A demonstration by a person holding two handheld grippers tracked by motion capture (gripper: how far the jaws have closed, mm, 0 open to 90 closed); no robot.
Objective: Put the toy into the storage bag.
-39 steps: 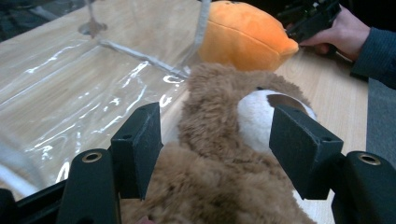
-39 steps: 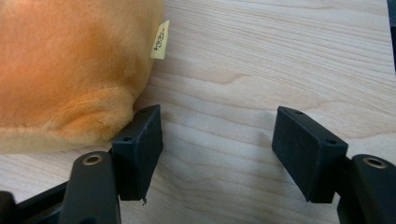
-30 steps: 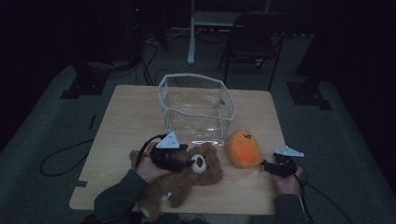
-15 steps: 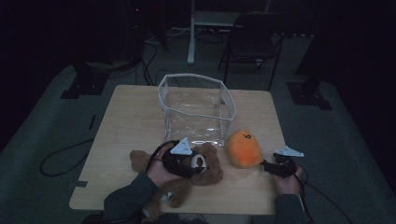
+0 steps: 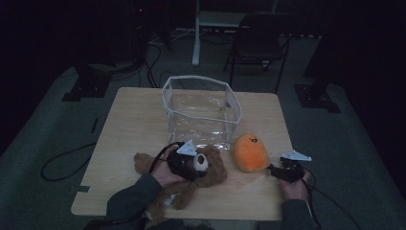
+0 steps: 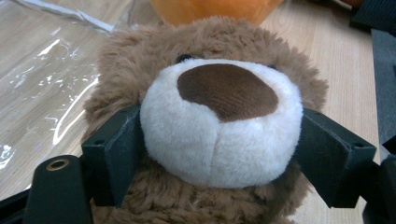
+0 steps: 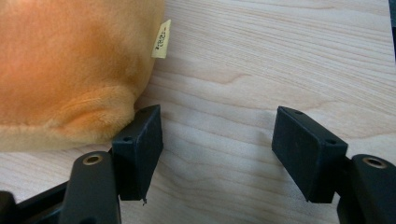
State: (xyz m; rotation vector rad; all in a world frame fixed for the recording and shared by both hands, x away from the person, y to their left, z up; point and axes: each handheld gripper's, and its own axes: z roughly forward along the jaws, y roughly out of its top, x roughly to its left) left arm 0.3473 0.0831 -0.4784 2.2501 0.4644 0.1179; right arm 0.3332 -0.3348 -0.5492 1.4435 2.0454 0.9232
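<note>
A brown teddy bear (image 5: pixel 215 168) lies on its back at the table's front, head toward the clear bin. My left gripper (image 5: pixel 194 164) is down on its face. In the left gripper view the jaws stand wide on either side of the white muzzle (image 6: pixel 219 140), having just been opening, and the pads lie against its fur without squeezing it. An orange plush (image 5: pixel 251 152) sits to the bear's right. My right gripper (image 5: pixel 275 171) rests open on the wood beside it, one finger (image 7: pixel 140 144) touching the plush's lower edge (image 7: pixel 70 70), with nothing between the fingers.
A clear plastic bin (image 5: pixel 201 108) stands open-topped at the middle of the wooden table (image 5: pixel 134 115), just behind the bear's head. Bare wood lies to the left and right of the bin. Cables, a chair and stands sit on the dark floor around.
My left hand has moved right and down, from beside the bear's head onto its face, with the jaws spread wider around the muzzle. The right hand and the orange plush have stayed put.
</note>
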